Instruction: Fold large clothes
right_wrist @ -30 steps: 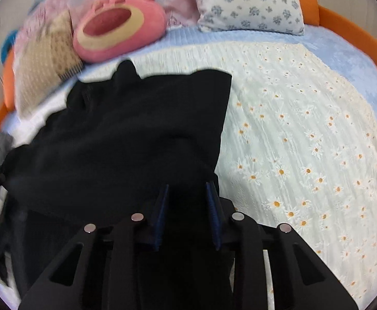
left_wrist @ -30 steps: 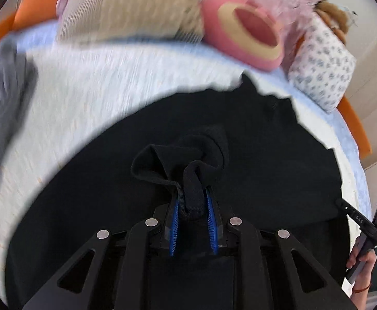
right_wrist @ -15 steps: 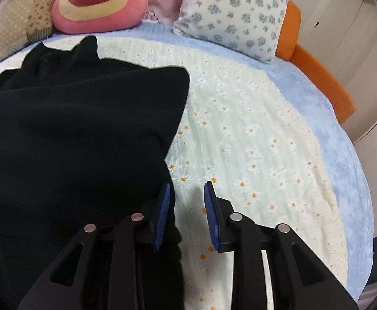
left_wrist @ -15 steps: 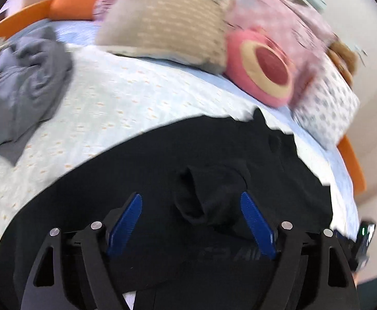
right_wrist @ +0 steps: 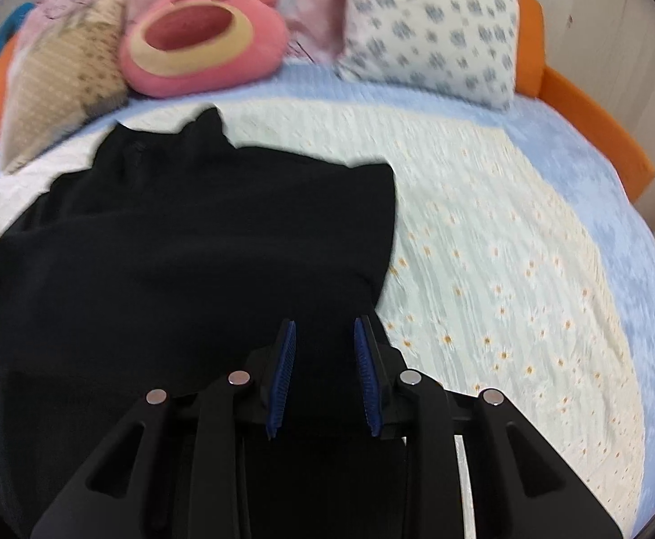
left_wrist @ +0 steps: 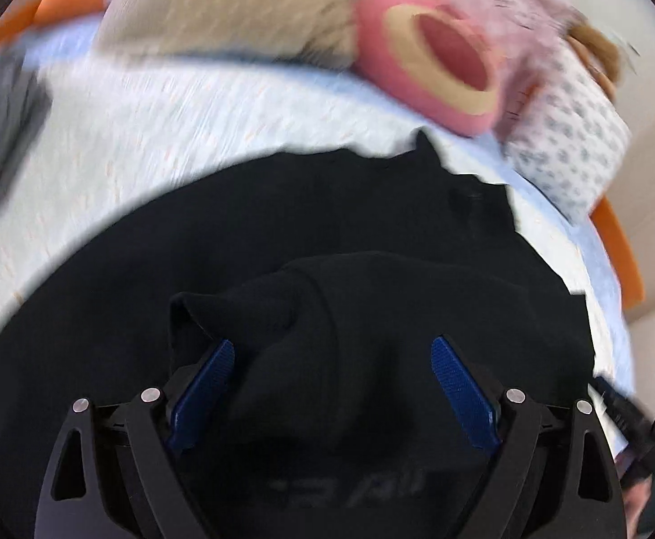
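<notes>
Left gripper (left_wrist: pixel 332 386) gapes wide over a bunched fold of the large black knit garment (right_wrist: pixel 201 242); right gripper (right_wrist: pixel 323 373), part-open, straddles its near hem (grip unclear). Garment lies spread on the daisy-print bedspread (right_wrist: pixel 507 269). Mid-fold, probably; next, regrasp an edge.

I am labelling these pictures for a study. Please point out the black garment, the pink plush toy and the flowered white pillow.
black garment (right_wrist: pixel 201 260): right wrist view, on its flat middle part.
pink plush toy (right_wrist: pixel 255 40): right wrist view, on its pink upper right side.
flowered white pillow (right_wrist: pixel 431 27): right wrist view, on its front face.
</notes>
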